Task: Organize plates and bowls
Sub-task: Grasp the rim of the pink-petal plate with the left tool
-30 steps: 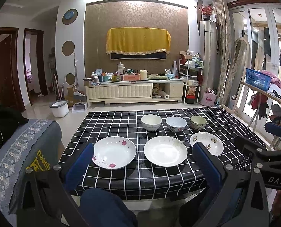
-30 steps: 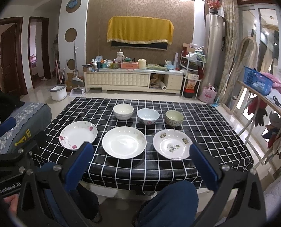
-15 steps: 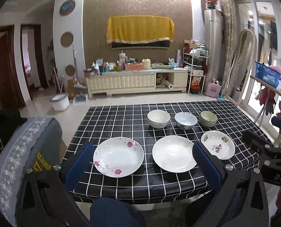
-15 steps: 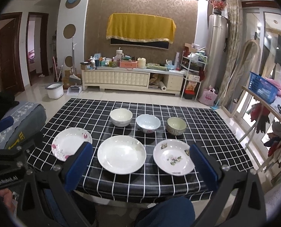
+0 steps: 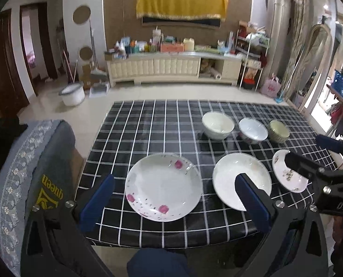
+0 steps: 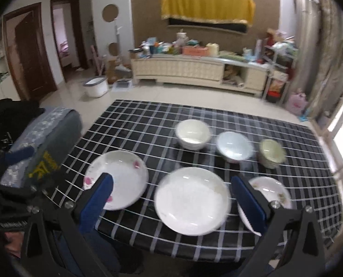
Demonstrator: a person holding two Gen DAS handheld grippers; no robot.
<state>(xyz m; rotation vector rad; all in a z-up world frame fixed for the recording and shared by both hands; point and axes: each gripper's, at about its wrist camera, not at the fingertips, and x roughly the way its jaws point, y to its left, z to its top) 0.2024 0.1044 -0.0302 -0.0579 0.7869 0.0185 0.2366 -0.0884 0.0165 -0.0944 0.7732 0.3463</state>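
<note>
Three plates lie in a near row on the black checked table [image 5: 148,124]: a pink-flowered plate [image 5: 163,189] [image 6: 118,177], a plain white plate [image 5: 238,180] [image 6: 192,199] and a small flowered plate [image 5: 287,175] [image 6: 271,191]. Behind them stand a white bowl [image 5: 216,128] [image 6: 192,133], a pale blue bowl [image 5: 252,130] [image 6: 234,146] and a greenish bowl [image 5: 279,131] [image 6: 272,153]. My left gripper [image 5: 173,202] is open above the flowered plate. My right gripper [image 6: 171,199] is open over the plain plate; it also shows in the left wrist view [image 5: 310,152].
A grey-blue cushioned seat [image 5: 30,168] with a black garment stands left of the table. A person's knee in blue [image 5: 157,263] is under the near edge. A cream cabinet [image 5: 173,69] and a white bucket [image 5: 72,93] sit far back on the tiled floor.
Both grippers have moved forward and lower toward the near row of plates, so the plates look larger. The right wrist view has swung and is blurred. Both stay open.
</note>
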